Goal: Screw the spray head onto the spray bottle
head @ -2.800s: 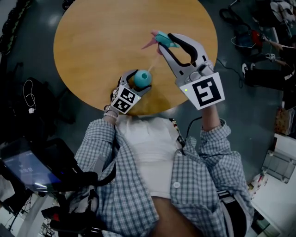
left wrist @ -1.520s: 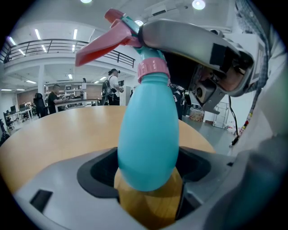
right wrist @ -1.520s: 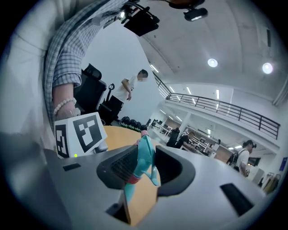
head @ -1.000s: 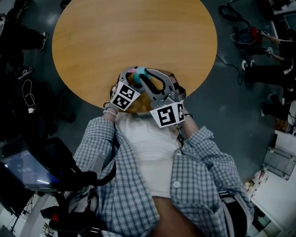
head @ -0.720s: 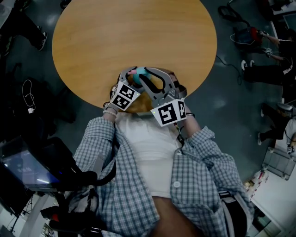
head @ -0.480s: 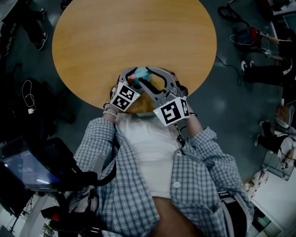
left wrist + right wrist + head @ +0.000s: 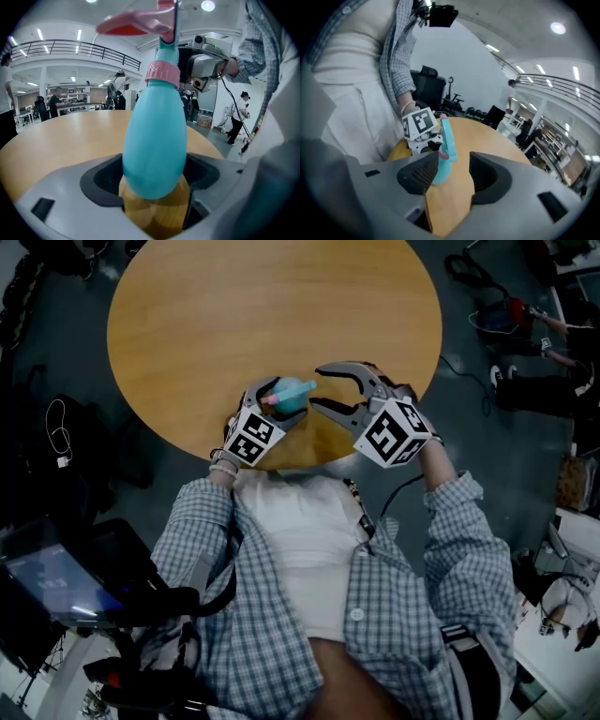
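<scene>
The teal spray bottle (image 7: 154, 145) stands upright on the round wooden table (image 7: 234, 306), near its front edge. My left gripper (image 7: 154, 187) is shut on its lower body. The spray head sits on the bottle's neck, with a pink collar (image 7: 161, 72) and a pink trigger (image 7: 136, 23). In the head view the bottle (image 7: 291, 395) shows between the left gripper (image 7: 270, 401) and the right gripper (image 7: 317, 388). My right gripper (image 7: 450, 180) is opening, its jaws wide apart and nothing pressed between them. The bottle (image 7: 442, 166) and spray head (image 7: 446, 138) stand just beyond its fingertips.
The left gripper's marker cube (image 7: 419, 123) is beside the bottle in the right gripper view. The person's checked shirt (image 7: 375, 596) is close behind the table's front edge. Bags and people (image 7: 525, 324) are on the floor to the right.
The right gripper was over the bottle's top, on the spray head. It has let go, opened, and drawn back to the right. The left gripper and bottle stayed put.
</scene>
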`<state>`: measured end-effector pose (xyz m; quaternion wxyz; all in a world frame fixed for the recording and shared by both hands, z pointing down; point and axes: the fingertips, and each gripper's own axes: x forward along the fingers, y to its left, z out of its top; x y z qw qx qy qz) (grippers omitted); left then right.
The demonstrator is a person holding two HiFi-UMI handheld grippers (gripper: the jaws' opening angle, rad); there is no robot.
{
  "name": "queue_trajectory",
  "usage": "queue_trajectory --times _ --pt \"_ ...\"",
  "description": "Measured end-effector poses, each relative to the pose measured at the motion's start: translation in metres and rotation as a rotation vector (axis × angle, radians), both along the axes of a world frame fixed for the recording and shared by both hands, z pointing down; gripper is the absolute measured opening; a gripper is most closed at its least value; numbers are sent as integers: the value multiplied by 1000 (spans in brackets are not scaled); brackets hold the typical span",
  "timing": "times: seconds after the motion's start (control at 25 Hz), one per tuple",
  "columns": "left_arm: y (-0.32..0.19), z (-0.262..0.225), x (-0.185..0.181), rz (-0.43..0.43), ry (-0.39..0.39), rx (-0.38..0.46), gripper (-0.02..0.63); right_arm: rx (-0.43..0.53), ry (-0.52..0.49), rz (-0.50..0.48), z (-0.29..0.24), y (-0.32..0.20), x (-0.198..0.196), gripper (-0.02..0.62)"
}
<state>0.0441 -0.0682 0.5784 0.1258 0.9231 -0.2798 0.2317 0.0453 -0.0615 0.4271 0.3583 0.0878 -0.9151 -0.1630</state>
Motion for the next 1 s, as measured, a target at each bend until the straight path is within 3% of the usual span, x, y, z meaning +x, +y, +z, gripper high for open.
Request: queue_trajectory --times 0.2,0.32,0.52,0.8,1.0 --pt "1 -1 0 1 0 1 402 40 199 -264 14 8 -17 184" --pt "2 -1 1 3 0 0 402 37 293 -375 23 13 -24 184" --pt "3 -1 2 3 -2 -2 402 117 420 -543 37 17 -29 183" --pt "5 -1 3 16 -2 0 402 17 383 -513 37 20 -32 126" --pt "4 -1 4 16 -2 1 402 -130 260 -328 33 15 -33 124"
